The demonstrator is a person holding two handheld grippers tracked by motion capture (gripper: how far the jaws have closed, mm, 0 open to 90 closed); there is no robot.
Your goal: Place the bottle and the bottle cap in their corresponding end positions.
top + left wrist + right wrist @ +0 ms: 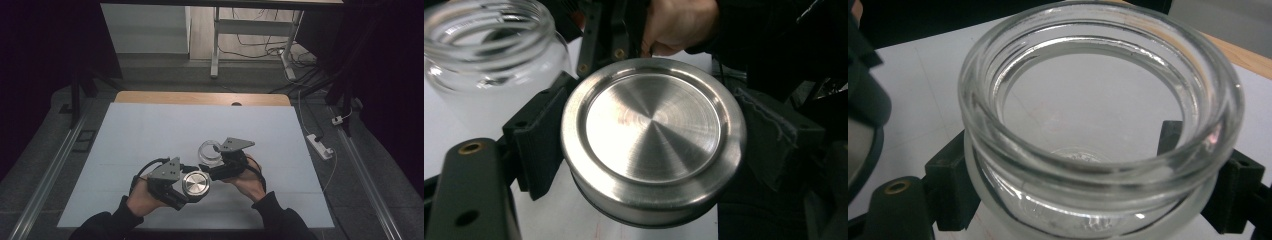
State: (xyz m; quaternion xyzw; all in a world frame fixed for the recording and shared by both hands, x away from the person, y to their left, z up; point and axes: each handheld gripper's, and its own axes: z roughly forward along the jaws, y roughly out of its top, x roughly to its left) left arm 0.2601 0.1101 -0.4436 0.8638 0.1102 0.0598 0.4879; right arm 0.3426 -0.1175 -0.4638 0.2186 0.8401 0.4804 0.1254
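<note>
Left tongs [192, 192] are clamped on the round brushed-steel lid [653, 140]. Right tongs [209, 161] grip the clear glass jar [1098, 125], mouth uncovered, above the white desk [150, 130].

Brushed metal lid [653, 135], clear glass jar [1098, 130]

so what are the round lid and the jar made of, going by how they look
The round silver lid looks like brushed metal, probably steel: fine concentric lines and radial glare on its face. The clear open-mouthed jar looks like glass: see-through, thick glossy rim, bright highlights; the wall below the neck seems slightly frosted, though clear plastic cannot be ruled out.
</note>
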